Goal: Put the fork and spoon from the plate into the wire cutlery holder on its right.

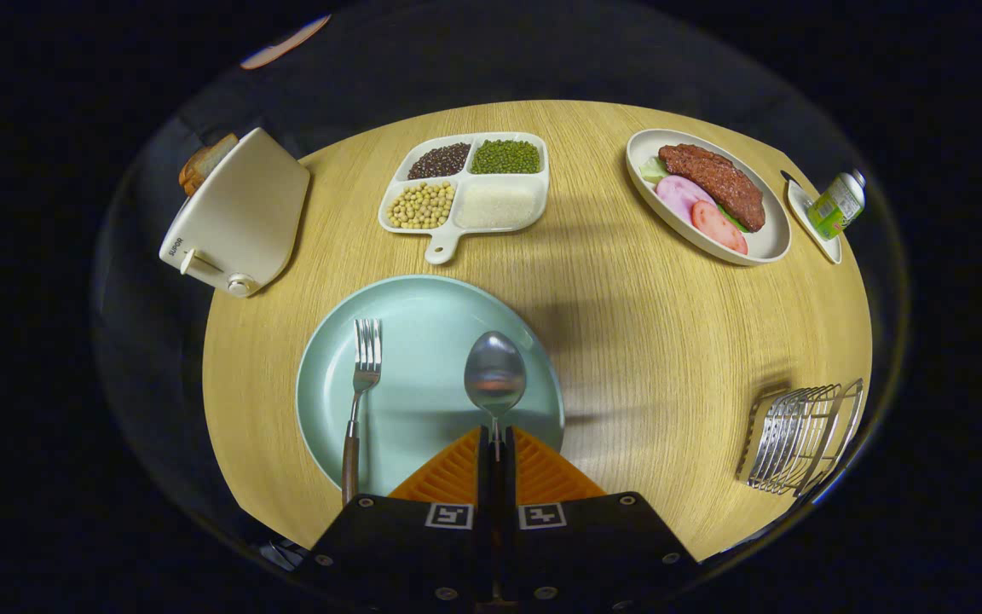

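The spoon (494, 379) lies on the pale blue-green plate (423, 324), its polished metal bowl pointing away and its thin handle running back between the jaws of the gripper (496, 445), which are pressed together on that handle with almost no gap left. The ribbed pads (542, 473) flank the handle on both sides. To the spoon's left on the same round, smooth plate rests the fork (361, 388), four metal tines pointing away, with a darker, wood-toned handle reaching over the plate's near rim.

The plate sits on a round table (644, 341) of light wood grain. Well to the right of the plate, near the table's edge, stands the wire cutlery holder (802, 437), a shiny metal basket of thin parallel rods.

Beyond the plate is a white divided dish (467, 192) with a short handle; its four compartments hold dark grains, green beans, yellow soybeans and white rice-like grains. Farther right is an oval cream dish (768, 243) with a brown patty, pink slices and a bit of green. Next to it a small white saucer (815, 230) carries a little green-labelled bottle (836, 205), its print too small to read. At the table's left edge stands a cream toaster (239, 213) with bread in its slot and a small dark brand word too blurred to read surely
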Demonstrator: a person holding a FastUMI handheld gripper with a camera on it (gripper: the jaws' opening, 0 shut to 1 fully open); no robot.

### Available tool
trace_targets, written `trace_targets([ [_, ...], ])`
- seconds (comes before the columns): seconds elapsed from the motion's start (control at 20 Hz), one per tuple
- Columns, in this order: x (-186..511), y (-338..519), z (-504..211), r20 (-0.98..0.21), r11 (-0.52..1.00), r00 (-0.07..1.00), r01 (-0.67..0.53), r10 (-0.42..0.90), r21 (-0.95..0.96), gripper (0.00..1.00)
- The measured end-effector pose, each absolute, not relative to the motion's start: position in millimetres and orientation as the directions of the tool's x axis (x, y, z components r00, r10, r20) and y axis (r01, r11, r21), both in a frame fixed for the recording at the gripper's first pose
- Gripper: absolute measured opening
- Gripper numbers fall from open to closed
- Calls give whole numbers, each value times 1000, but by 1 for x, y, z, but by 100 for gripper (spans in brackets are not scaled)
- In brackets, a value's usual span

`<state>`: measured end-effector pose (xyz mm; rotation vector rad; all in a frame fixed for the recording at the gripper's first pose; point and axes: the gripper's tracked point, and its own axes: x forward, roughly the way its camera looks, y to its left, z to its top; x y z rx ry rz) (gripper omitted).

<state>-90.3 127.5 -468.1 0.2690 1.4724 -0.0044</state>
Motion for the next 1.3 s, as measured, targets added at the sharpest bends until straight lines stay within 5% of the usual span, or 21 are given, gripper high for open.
trace_targets([
  [0.6, -82, 85, -393, -941, 956, 291, 182, 173, 232, 5],
  [1.3, -128, -78, -323, -913, 921, 406, 369, -41, 123, 5],
])
